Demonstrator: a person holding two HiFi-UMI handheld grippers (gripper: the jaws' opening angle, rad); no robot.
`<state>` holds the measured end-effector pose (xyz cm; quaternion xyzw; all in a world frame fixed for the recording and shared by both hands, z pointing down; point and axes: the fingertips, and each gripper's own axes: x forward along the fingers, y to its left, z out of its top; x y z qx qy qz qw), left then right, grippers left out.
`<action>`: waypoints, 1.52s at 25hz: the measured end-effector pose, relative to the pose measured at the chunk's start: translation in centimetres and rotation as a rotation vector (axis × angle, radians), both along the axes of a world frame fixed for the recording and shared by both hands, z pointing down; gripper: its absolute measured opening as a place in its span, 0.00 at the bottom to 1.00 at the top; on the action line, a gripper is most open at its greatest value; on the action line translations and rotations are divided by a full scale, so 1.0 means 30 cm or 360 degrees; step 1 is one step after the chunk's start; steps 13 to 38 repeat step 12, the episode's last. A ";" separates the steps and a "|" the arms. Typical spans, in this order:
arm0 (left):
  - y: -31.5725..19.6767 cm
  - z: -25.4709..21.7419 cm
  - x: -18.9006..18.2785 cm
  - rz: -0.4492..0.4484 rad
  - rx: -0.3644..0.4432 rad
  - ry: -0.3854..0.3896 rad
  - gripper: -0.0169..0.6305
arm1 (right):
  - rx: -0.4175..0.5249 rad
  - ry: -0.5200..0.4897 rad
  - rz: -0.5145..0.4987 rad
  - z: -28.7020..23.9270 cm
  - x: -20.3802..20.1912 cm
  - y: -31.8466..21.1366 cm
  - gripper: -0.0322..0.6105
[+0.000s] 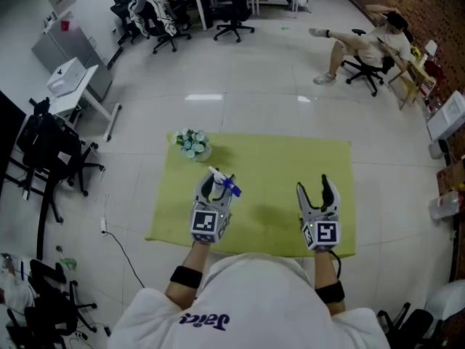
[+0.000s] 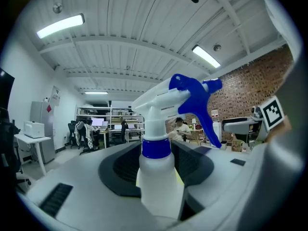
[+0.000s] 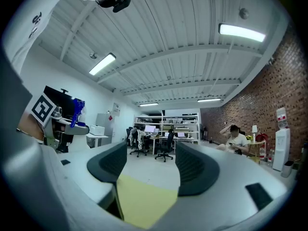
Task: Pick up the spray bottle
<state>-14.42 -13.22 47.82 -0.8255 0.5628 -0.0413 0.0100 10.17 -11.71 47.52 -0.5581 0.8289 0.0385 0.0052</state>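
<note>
Left gripper view: spray bottle [image 2: 161, 177] upright, clamped between left gripper [image 2: 156, 170] jaws.

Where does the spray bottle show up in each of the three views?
Head view: spray bottle left of centre, in the left gripper.
Left gripper view: spray bottle centre, between the jaws.
Right gripper view: far left, its blue top only.
Shared landmark: seated person by the brick wall.

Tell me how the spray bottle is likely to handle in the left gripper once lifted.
The spray bottle looks like smooth white plastic, so it may slide in the left gripper, which grips below the blue collar. Its trigger head overhangs one side, so it could twist. Weight unclear: fill level not visible.
</note>
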 end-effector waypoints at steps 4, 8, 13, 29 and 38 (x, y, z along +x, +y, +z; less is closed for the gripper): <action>-0.010 -0.005 -0.006 0.0006 0.0060 -0.0027 0.34 | -0.0015 0.0016 -0.0010 0.007 -0.018 0.001 0.55; -0.010 -0.031 -0.011 -0.0003 0.0105 -0.0042 0.34 | 0.0001 0.0021 0.0003 -0.012 -0.014 0.001 0.55; -0.005 -0.048 -0.050 -0.0039 0.0079 0.0001 0.34 | 0.0023 0.0021 0.0011 -0.033 -0.031 0.000 0.55; -0.005 -0.048 -0.050 -0.0039 0.0079 0.0001 0.34 | 0.0023 0.0021 0.0011 -0.033 -0.031 0.000 0.55; -0.005 -0.048 -0.050 -0.0039 0.0079 0.0001 0.34 | 0.0023 0.0021 0.0011 -0.033 -0.031 0.000 0.55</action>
